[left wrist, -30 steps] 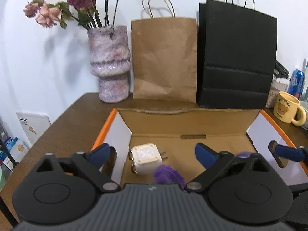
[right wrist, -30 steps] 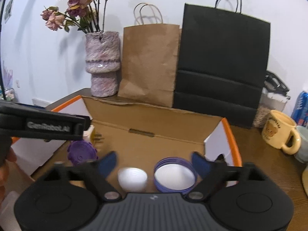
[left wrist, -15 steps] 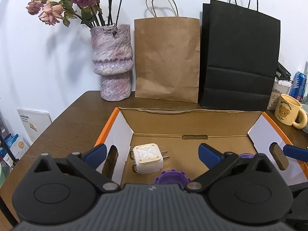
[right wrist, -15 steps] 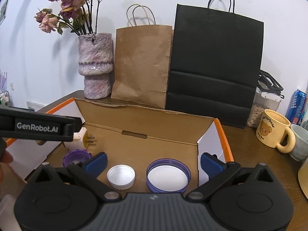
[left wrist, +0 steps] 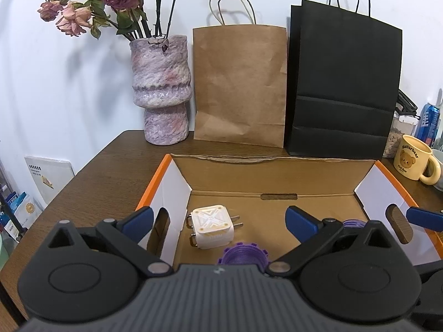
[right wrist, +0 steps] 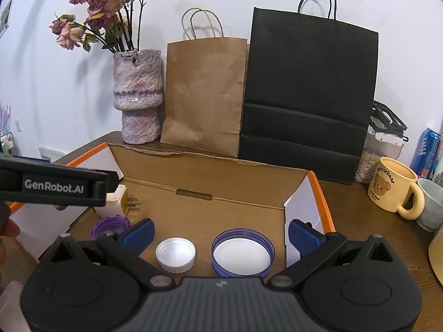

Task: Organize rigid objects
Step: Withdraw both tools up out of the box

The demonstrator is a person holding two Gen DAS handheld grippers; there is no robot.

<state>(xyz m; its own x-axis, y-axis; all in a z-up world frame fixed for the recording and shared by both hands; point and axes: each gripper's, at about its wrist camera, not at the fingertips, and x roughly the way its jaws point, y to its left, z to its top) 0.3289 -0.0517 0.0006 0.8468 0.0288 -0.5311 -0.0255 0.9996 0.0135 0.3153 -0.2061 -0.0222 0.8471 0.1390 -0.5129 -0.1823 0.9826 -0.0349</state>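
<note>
An open cardboard box [left wrist: 155, 182] with orange edges lies in front of both grippers. On its floor I see a white charger plug [left wrist: 211, 227] and a purple toothed cap [left wrist: 243, 254]. My left gripper [left wrist: 218, 220] hovers open over the box's left part, holding nothing. In the right wrist view a white screw cap [right wrist: 175, 254] and a blue-rimmed lid [right wrist: 242, 256] lie side by side on the box floor. My right gripper [right wrist: 221, 233] stands wide open just above them, not touching either. The purple cap [right wrist: 110, 225] and charger [right wrist: 119, 196] show at the left there.
Behind the box stand a mottled pink vase [left wrist: 160, 94] with dried flowers, a brown paper bag [left wrist: 241, 85] and a black paper bag [left wrist: 343, 83]. A yellow bear mug [right wrist: 393, 191], a grey cup [right wrist: 432, 204] and a blue can [right wrist: 427, 149] sit at the right.
The right gripper's jaws have spread wider. Both views have shifted slightly back, so more of the box floor shows. The caps and the charger lie where they were.
</note>
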